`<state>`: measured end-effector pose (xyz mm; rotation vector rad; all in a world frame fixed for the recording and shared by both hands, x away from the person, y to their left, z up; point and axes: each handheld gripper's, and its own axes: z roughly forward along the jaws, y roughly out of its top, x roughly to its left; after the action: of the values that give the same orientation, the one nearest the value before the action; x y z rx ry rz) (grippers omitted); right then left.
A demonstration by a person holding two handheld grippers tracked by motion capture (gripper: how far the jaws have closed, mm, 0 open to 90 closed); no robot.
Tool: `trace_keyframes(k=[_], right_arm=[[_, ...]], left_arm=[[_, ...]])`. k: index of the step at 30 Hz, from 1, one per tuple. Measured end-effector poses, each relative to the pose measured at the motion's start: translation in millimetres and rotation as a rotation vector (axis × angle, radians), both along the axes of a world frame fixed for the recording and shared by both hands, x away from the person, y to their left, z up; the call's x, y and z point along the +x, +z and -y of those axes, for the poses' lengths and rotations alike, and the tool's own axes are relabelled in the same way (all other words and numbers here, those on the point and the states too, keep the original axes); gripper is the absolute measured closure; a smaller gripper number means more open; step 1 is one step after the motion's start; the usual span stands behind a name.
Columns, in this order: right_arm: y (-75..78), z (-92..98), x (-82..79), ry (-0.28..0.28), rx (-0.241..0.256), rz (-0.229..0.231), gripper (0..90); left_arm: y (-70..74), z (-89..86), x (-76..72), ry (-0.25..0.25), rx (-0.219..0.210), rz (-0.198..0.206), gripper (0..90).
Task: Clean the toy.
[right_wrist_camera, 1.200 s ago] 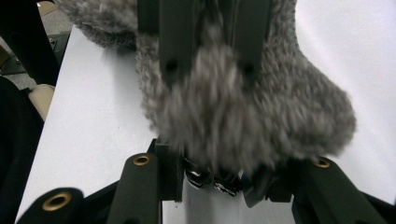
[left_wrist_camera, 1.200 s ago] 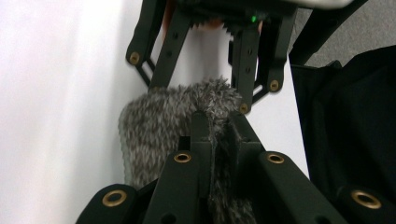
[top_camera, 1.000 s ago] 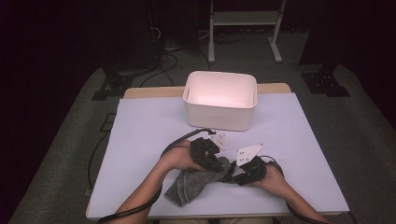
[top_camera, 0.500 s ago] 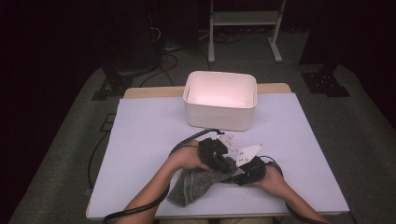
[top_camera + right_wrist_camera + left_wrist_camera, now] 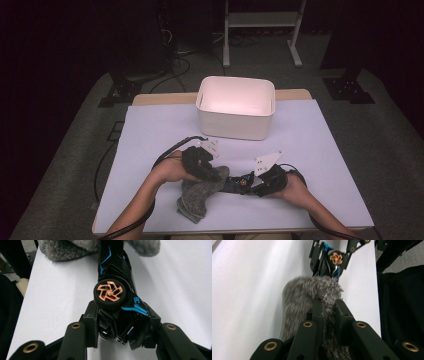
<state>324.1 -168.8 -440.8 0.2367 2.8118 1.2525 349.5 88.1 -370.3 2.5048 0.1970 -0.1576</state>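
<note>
High view: left claw (image 5: pixel 216 176) clamped on grey furry cloth (image 5: pixel 200 192); right claw (image 5: pixel 250 184) grips toy car (image 5: pixel 239 183).

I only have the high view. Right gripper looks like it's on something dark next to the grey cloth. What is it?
Observer: A black toy car with blue trim; the right gripper view shows a copper-spoked wheel facing the camera.
Operator: Is the right gripper actually clamped on it?
Observer: Yes, its jaws are closed on one end of the car.
Operator: And the left gripper, holding the cloth or just resting on it?
Observer: Holding. The left gripper view shows grey fuzzy cloth pinched between its jaws.
Operator: Cloth touching the car?
Observer: Yes, the cloth lies over the car's far end, above the white table.
</note>
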Motion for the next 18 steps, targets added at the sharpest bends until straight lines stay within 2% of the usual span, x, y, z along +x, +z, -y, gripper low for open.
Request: trace_keyframes(k=[5,7,8,11,16,18], right_arm=[[1.8,10.1,-0.3,-0.012,-0.018,-0.002,57.1],[1.9,12.8,-0.4,-0.015,-0.019,-0.001,57.1],[1.8,18.1,-0.8,-0.024,-0.019,-0.001,57.1],[1.6,23.2,-0.6,-0.035,-0.014,-0.008,57.1],[1.9,24.9,-0.5,-0.039,-0.017,-0.009,57.1],[2.0,24.9,-0.7,-0.040,-0.018,-0.010,57.1]], left_arm=[[-0.3,-7.8,0.6,0.012,-0.008,-0.003,80.2],[-0.8,-10.8,1.3,0.020,-0.002,0.001,80.2],[-3.0,-12.9,2.1,0.027,0.021,0.004,80.2],[-5.8,-13.7,3.4,0.035,0.005,-0.010,80.2],[-5.0,-1.5,4.7,0.009,-0.009,-0.005,80.2],[-2.0,6.9,5.2,-0.010,0.008,0.006,80.2]])
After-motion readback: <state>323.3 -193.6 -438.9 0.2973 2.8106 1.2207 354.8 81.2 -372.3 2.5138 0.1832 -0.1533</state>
